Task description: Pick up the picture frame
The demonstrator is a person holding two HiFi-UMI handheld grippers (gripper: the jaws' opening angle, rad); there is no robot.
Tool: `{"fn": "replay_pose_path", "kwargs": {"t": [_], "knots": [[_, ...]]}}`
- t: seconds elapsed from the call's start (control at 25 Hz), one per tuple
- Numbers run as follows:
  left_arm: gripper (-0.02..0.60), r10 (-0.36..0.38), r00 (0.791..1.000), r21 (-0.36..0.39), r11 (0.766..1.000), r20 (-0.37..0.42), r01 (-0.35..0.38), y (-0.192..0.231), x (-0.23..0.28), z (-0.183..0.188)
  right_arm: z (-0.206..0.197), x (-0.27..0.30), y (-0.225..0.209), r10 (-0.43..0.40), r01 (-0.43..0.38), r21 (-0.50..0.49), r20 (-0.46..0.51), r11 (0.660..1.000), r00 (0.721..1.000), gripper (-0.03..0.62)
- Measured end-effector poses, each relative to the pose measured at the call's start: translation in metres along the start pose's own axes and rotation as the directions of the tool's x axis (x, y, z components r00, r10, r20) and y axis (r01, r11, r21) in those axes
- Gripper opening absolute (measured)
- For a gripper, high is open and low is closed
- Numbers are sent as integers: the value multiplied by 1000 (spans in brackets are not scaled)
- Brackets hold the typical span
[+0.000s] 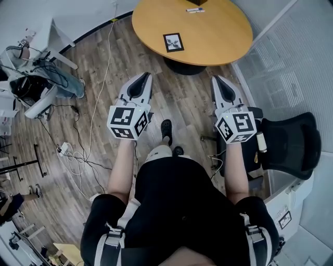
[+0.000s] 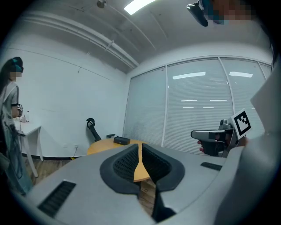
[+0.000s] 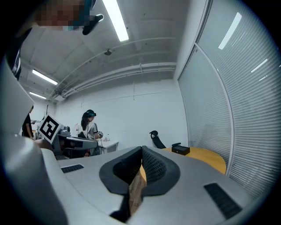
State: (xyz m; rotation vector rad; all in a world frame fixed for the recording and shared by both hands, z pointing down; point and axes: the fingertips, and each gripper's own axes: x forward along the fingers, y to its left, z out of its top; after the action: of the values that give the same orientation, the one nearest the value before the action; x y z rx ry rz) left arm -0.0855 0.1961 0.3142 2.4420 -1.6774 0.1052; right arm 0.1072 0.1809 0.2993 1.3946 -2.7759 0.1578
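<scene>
Picture frame point(image 1: 173, 42): small, dark border, pale mount. It lies flat, face up, on the round wooden table point(image 1: 229, 41), toward the near side of the top and a little left of centre. Nothing touches it. A pen point(image 1: 195, 10) lies well apart from it near the far edge.

Left tongs point(image 1: 144, 76): clenched, nothing between the jaws. The left gripper view shows the ribbed pads meeting at the tips point(image 2: 140, 145), with only table and floor seen through the slit.

Right tongs point(image 1: 216, 78): also clenched and empty, pads together in the right gripper view point(image 3: 142, 149).

Both tongs are held out level over the wood floor point(image 1: 99, 67), short of the table's near edge. An office chair point(image 1: 289, 140) stands at the person's right, and cables point(image 1: 78, 156) trail on the floor at the left.

Handling, as a judgement:
- The frame looks light and stiff, so one pair of tongs should carry it.
- The front is probably glazed, so it is fragile and smooth. Keep the pads off the middle of the face.
- Lying flat, it offers only a thin rim. Best hold is across one side rail, one jaw slipped under the edge and one on top.
- It may skate on the smooth table when nudged. The other tongs could brace the opposite edge.
- The jaws must be released before the approach. Task not yet begun.
</scene>
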Motion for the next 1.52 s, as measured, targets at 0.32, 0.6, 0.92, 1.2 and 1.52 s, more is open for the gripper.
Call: {"fn": "replay_pose_path", "kwargs": {"t": [0.32,0.6,0.92,1.2,1.52], "knots": [[38,-49,999,5,999,3,49,52,84,27,24,87,-35,-38,38,-20,12,999,999,31],[41,-101,995,22,995,-11,101,87,129,27,19,146,-39,-44,43,-26,-4,999,999,64],[110,-140,989,-8,990,-53,140,109,159,16,2,182,-41,-45,45,-7,-69,999,997,106],[124,-133,987,-41,991,-90,130,124,189,0,-15,217,-56,-15,16,10,-117,1000,993,117],[126,-88,987,-83,994,-135,77,159,253,-4,-23,300,-96,50,-45,39,-166,998,985,117]]}}
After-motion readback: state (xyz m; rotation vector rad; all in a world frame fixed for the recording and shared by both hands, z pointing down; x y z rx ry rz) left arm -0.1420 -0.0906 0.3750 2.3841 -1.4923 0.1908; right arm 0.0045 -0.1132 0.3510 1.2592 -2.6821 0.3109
